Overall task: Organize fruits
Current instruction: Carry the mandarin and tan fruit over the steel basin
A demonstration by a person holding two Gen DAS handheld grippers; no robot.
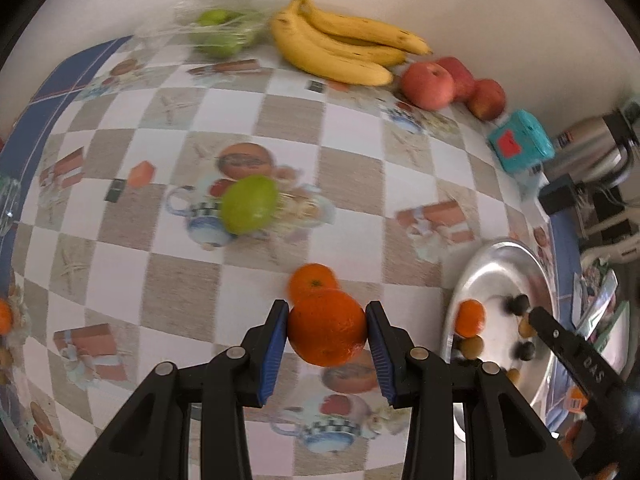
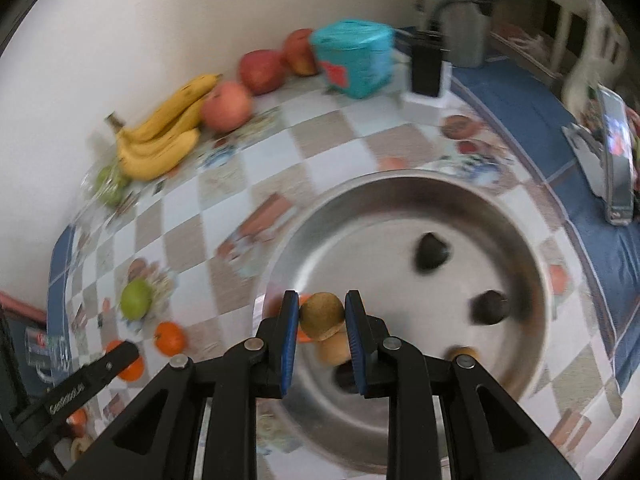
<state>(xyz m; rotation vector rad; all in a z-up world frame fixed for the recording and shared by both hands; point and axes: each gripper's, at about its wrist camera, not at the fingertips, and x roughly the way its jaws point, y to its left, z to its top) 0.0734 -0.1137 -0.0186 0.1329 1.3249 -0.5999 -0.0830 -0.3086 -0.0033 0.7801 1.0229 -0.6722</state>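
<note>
My left gripper is shut on an orange and holds it above the checked tablecloth. A second orange lies just beyond it, and a green pear lies further off. My right gripper is shut on a brown kiwi over the near-left part of the metal bowl. The bowl holds another kiwi, dark fruits and an orange. The right gripper's arm reaches over the bowl in the left wrist view.
Bananas and red apples lie along the wall, with green fruit in a clear bag to their left. A teal box and a black device stand at the table's far right. More oranges lie left of the bowl.
</note>
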